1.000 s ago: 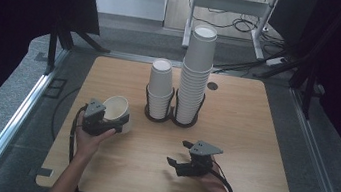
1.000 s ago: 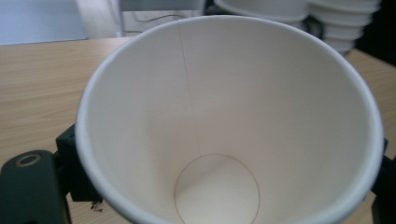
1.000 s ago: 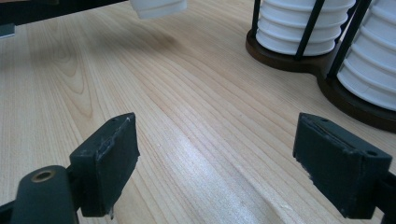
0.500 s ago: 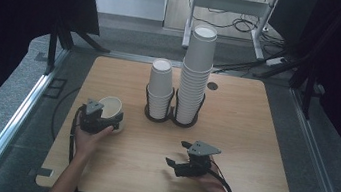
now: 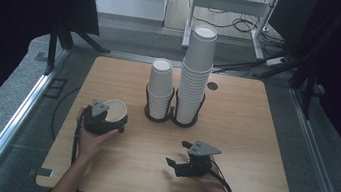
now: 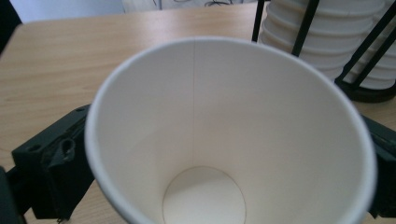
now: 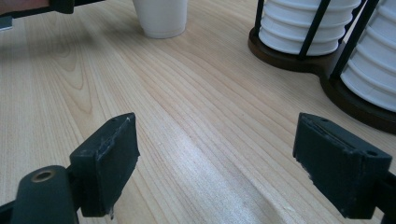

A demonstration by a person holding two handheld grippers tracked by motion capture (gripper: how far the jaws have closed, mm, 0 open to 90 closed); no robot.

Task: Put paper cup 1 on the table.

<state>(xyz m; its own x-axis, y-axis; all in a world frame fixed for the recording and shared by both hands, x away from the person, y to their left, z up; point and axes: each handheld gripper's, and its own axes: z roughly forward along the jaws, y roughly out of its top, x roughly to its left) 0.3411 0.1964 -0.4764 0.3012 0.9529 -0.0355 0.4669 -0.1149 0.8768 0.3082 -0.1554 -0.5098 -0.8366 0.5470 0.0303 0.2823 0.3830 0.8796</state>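
A white paper cup stands upright on the wooden table at the near left, mouth up and empty inside. My left gripper sits around it, one jaw on each side of the cup wall. Its jaws have just been opening and stand wide, with the cup between them and no longer squeezed. My right gripper rests at the near middle, open with nothing between its pads. In the right gripper view the cup's base stands on the table farther off.
A black double holder at mid-table carries a short stack of white cups and a taller stack. In the right gripper view its rim lies just ahead and to the right. Bare wood lies between the two grippers.
The left gripper's jaws stand wider around the cup than before, and the hand shifted only slightly. The right gripper has not moved.
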